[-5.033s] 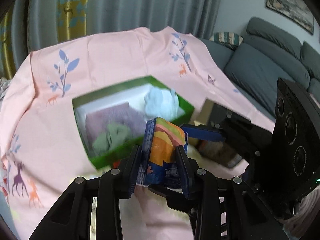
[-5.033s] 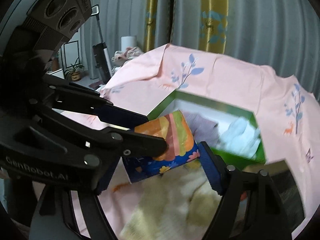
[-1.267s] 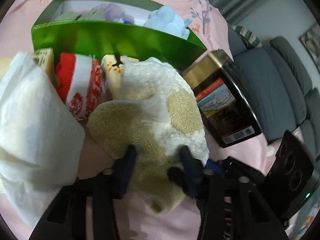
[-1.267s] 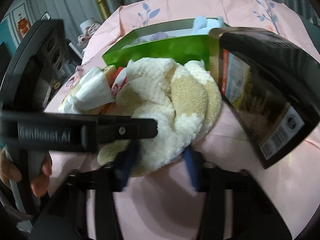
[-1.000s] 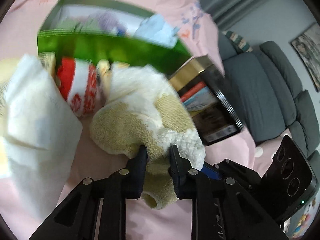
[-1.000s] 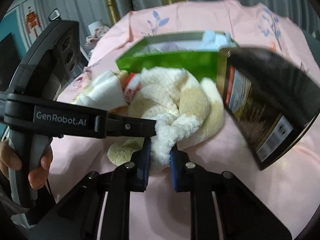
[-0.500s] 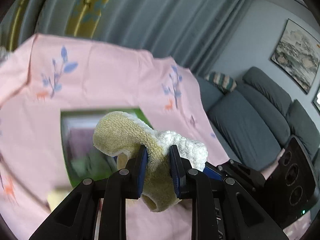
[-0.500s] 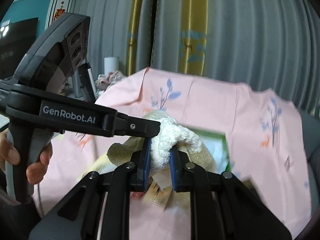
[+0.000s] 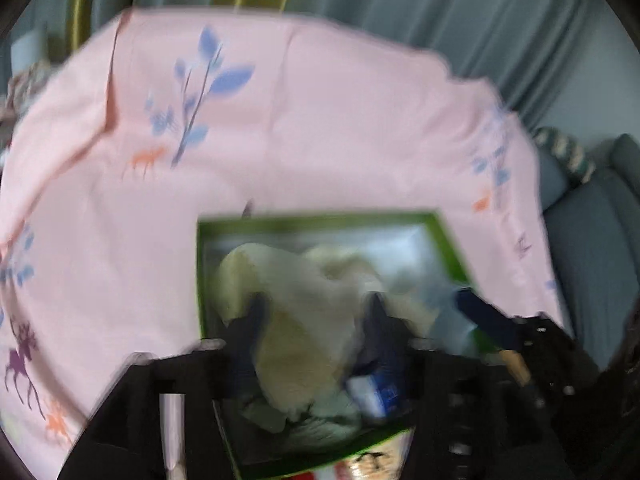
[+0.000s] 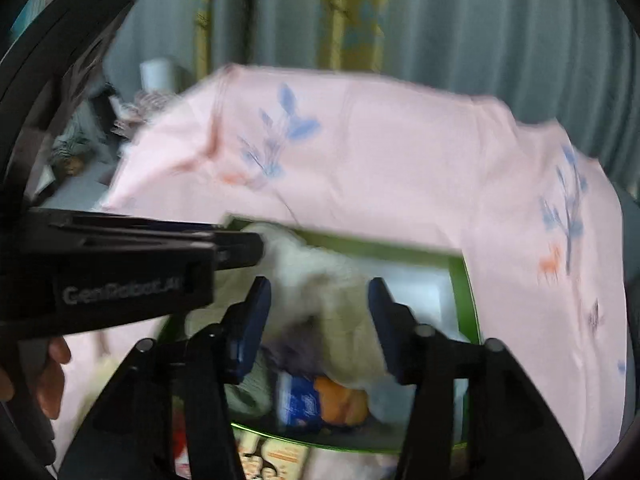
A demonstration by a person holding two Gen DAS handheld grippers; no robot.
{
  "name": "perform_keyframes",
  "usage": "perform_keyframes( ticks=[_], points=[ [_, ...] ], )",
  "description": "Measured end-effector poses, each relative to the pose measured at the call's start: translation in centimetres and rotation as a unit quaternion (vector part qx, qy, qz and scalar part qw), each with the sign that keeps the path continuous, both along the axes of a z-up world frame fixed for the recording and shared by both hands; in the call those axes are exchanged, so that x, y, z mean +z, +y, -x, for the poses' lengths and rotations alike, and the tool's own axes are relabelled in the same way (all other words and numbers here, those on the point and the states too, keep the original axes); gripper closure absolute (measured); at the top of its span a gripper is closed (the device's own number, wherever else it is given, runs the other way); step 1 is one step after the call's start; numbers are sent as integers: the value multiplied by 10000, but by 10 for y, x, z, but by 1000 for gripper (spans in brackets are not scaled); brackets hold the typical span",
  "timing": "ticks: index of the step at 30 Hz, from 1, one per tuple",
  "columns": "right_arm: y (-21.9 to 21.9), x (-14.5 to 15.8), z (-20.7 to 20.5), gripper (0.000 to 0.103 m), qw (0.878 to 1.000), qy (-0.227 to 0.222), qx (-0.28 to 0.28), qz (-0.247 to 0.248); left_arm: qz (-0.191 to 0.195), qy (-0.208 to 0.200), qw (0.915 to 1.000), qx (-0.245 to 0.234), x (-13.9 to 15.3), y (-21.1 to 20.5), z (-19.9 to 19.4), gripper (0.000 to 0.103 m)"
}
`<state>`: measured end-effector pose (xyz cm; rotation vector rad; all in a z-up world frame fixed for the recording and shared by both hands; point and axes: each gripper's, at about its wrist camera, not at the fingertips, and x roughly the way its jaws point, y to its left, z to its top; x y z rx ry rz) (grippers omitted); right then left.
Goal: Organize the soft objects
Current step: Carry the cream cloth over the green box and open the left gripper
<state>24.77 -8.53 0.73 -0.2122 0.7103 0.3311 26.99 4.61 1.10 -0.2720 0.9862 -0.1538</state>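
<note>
The open green rectangular box (image 9: 448, 232) rests on the pink printed tablecloth (image 9: 320, 120). Inside it, the fluffy cream-and-tan fabric bundle (image 9: 304, 320) lies atop the blue-and-orange patterned packet (image 10: 312, 400).

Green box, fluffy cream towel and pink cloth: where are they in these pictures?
green box (image 9: 320, 218): left wrist view, on its far rim.
fluffy cream towel (image 9: 308, 320): left wrist view, on its fuzzy middle.
pink cloth (image 10: 400, 152): right wrist view, on a bare stretch behind the box.

Both tongs just opened, releasing the fluffy towel (image 9: 304, 320) over the green box (image 9: 448, 236).
</note>
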Motion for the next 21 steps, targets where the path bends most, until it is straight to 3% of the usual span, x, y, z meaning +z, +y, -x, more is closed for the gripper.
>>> perform_keyframes(
  ticks=[1, 3, 7, 14, 18, 21],
  points=[
    [-3, -5, 1, 49, 10000, 55, -34, -16, -27, 131, 9999, 96, -10, 5, 0, 21],
    [-7, -9, 8, 41, 10000, 74, -44, -19, -3, 237, 9996, 168, -18, 10, 2, 20],
    [-13, -4, 29, 36, 9999, -77, -26, -110, 78, 272, 9993, 241, -17, 18, 15, 18],
    [-20, -1, 80, 21, 9989, -158, 297, -341, 76, -26, 10000, -41, 4, 8, 55, 15],
    [-24, -28, 113, 21, 9985, 122, 418, -329, 57, -262, 9992, -283, 12, -2, 90, 9],
    [-24, -60, 130, 21, 9986, 323, 424, -12, 193, -447, 9981, -367, 14, -4, 117, 8]
  ],
)
